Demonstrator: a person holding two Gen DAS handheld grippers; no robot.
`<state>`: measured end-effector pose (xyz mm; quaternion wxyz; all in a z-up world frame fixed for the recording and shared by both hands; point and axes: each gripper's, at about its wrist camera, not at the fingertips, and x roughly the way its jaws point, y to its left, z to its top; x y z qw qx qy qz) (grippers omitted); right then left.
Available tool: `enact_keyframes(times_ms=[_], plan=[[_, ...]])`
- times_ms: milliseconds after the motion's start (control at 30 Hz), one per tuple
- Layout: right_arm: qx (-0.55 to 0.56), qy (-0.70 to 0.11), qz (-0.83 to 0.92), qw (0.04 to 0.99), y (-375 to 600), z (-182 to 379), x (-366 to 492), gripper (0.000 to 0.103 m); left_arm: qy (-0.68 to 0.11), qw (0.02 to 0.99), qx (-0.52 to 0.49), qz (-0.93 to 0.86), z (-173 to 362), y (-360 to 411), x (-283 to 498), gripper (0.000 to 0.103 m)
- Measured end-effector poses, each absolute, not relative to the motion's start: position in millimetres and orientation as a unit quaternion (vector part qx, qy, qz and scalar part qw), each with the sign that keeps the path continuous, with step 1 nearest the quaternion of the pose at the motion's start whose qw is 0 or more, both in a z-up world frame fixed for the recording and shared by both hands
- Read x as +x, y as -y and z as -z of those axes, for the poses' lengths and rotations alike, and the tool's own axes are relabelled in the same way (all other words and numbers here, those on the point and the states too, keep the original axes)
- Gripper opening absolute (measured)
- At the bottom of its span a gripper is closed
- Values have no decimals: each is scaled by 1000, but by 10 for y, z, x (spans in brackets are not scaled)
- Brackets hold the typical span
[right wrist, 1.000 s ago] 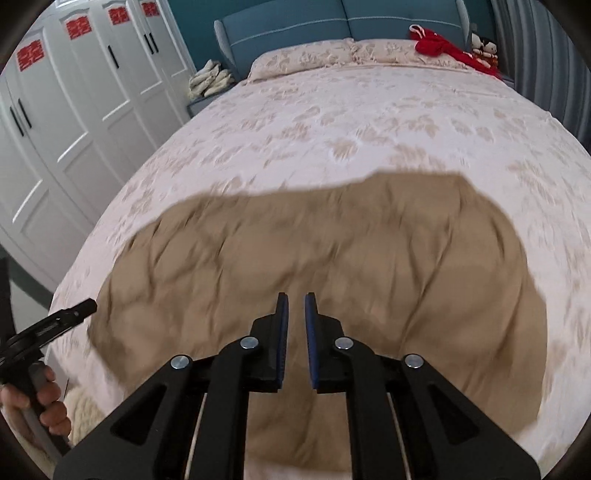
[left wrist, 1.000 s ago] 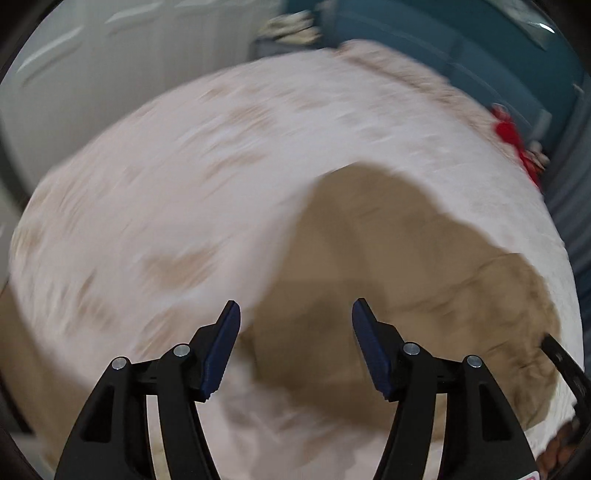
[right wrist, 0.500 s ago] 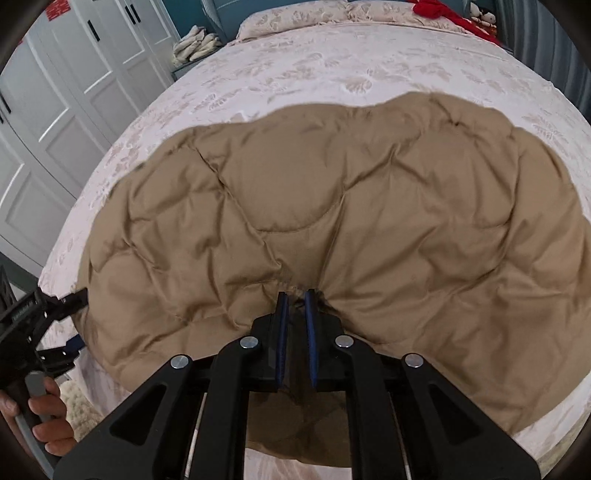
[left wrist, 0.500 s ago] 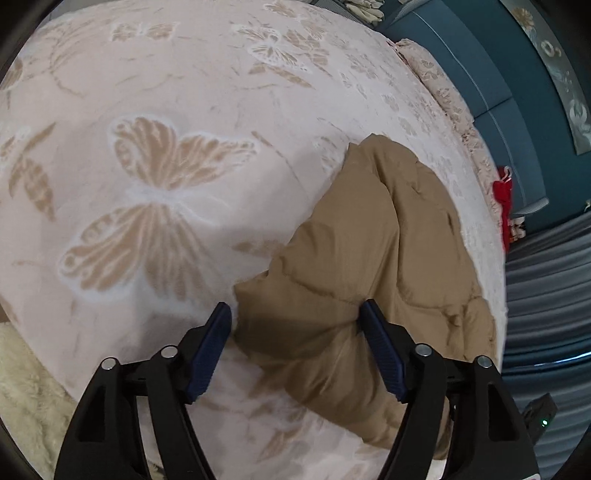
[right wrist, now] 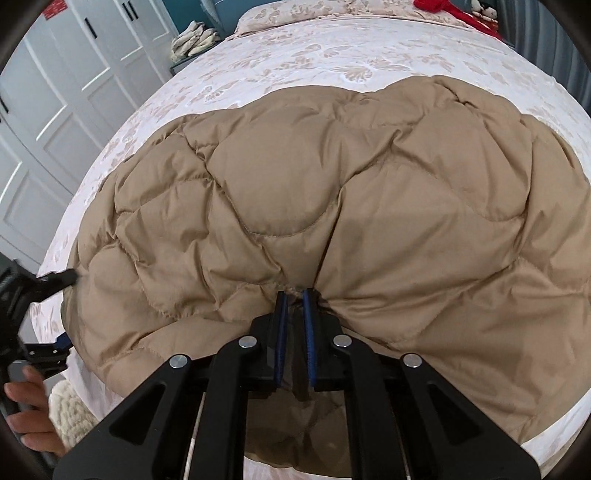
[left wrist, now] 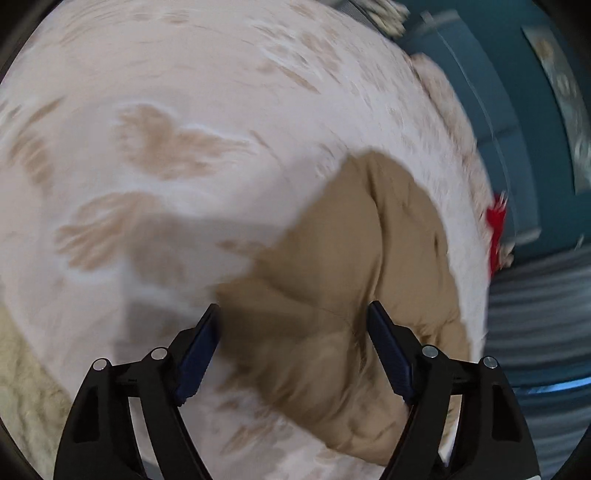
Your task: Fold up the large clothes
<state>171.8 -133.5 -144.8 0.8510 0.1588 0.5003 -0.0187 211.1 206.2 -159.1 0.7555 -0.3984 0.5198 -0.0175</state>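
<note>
Two grippers are at work on one big tan quilted jacket (right wrist: 369,206), which lies spread across the near part of the bed (right wrist: 369,55), on a pale bedspread with a leaf and butterfly print. We judge the fold to be at an early stage: the jacket looks laid out broad and puffy, its near edge toward us, and we see no tidy compact bundle yet. Our right gripper (right wrist: 294,295) has its fingers clenched on a pinch of tan cloth at the middle of the near edge, with the fabric gathering into creases that run toward that pinch. Our left gripper (left wrist: 291,314) sits at the jacket's left end; its fingers have just been opening and now stand released, wide apart, with a corner of the jacket lying between them but neither pad pressing on it. In the right wrist view that same gripper shows at the far left beside the jacket's edge, held by a hand (right wrist: 26,410). The left wrist view is blurred, so we cannot tell fine detail of the corner there. What is left, as we read it, is most of the job: taking hold at the left end, bringing parts over one another, and flattening the puffy layers. A red item (right wrist: 439,9) lies well apart near the pillows.
</note>
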Motion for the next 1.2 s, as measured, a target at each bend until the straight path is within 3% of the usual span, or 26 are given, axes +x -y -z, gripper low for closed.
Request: enact_keyframes(times_ms=[600, 667, 700, 733, 833, 1067, 1200], plan=[[147, -499, 37, 853, 1282, 1449, 1739, 8, -516, 694, -498, 55, 1819, -2000, 2223, 78], [149, -499, 36, 853, 1285, 1449, 1739, 8, -513, 687, -509, 71, 1786, -1971, 2241, 57], [149, -501, 36, 852, 1283, 1445, 1741, 8, -511, 689, -508, 77, 1746, -1960, 2260, 28], [150, -502, 37, 851, 1285, 1443, 1742, 8, -508, 696, -501, 81, 1681, -1968, 2252, 19], [148, -512, 40, 845, 1274, 1408, 1743, 8, -493, 721, -470, 126, 1314, -1971, 2168, 10], [160, -537, -16, 828, 937, 1307, 1474, 8, -449, 823, -314, 150, 337, -1851, 1715, 9], [84, -526, -3, 846, 535, 1341, 1448, 8, -452, 840, -268, 132, 246, -1698, 1698, 9]])
